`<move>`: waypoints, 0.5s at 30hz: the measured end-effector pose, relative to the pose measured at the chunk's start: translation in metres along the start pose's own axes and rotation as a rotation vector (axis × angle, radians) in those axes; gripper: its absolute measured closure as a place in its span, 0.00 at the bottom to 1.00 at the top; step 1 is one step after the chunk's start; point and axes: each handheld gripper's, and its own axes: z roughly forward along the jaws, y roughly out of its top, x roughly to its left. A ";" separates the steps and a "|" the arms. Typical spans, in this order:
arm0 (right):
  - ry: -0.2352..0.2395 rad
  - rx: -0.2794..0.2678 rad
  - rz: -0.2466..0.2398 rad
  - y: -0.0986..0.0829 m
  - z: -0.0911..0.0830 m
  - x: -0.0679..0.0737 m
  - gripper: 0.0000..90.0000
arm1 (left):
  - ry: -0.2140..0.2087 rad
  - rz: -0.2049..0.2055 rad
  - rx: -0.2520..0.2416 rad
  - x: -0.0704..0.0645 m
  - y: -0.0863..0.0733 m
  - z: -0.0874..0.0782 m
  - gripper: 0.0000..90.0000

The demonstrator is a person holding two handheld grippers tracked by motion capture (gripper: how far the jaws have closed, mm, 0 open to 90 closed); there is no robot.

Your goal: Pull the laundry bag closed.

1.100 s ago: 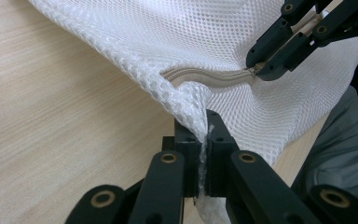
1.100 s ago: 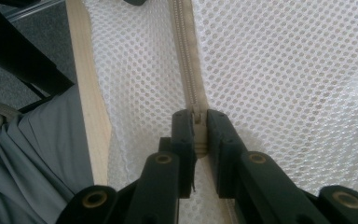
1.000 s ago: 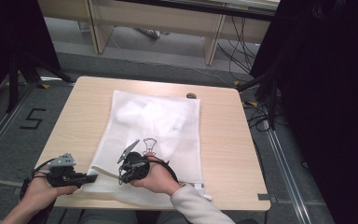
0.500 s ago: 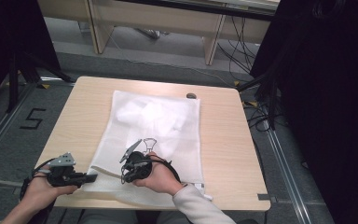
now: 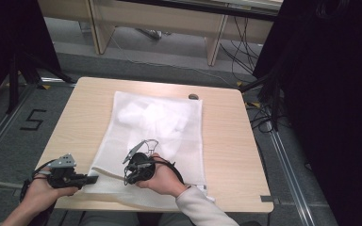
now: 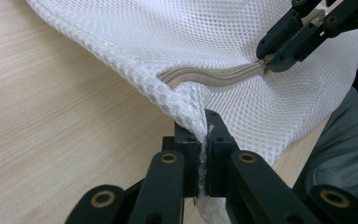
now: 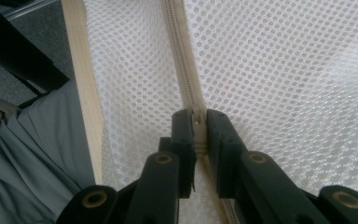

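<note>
Both claws are clamped tight, left claw [image 5: 92, 179] low and level, right claw [image 5: 128, 165] beside it

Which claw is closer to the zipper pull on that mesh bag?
Right. The right claw is shut on the zipper pull; the left claw pinches the mesh bag at its corner, farther along the zipper.

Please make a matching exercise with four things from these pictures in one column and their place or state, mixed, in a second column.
Things:
1. left gripper
2. right gripper
3. mesh laundry bag
4. table

Place or state:
A. light wood, carries the bag
B. white, lying flat
C. shut on the bag's corner
D. shut on the zipper pull

Pairs: 1-C, 2-D, 3-B, 4-A
</note>
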 end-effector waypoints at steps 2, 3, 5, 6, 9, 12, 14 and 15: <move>-0.002 0.000 0.005 -0.001 -0.002 0.000 0.91 | -0.002 0.001 0.003 0.000 0.000 0.000 0.95; 0.012 0.003 0.008 -0.001 -0.003 0.000 0.91 | -0.001 0.000 -0.004 0.000 0.000 0.001 0.95; 0.012 0.003 0.000 -0.001 -0.003 0.000 0.92 | 0.006 -0.001 -0.003 0.000 0.000 0.000 0.95; 0.012 0.003 0.003 -0.001 -0.003 0.000 0.91 | 0.005 -0.002 -0.004 0.000 0.000 0.000 0.95; -0.002 0.000 0.000 -0.001 -0.003 0.000 0.92 | 0.008 -0.004 -0.020 -0.001 -0.001 0.001 0.95; -0.017 0.003 0.002 -0.001 -0.004 -0.002 0.91 | 0.008 -0.009 -0.019 -0.001 -0.001 0.002 0.95; -0.011 0.005 0.009 0.000 -0.004 -0.001 0.91 | 0.005 -0.002 0.001 0.000 0.000 0.000 0.95; -0.011 0.003 0.004 0.000 -0.004 -0.002 0.91 | 0.009 -0.004 -0.010 0.000 -0.001 0.001 0.95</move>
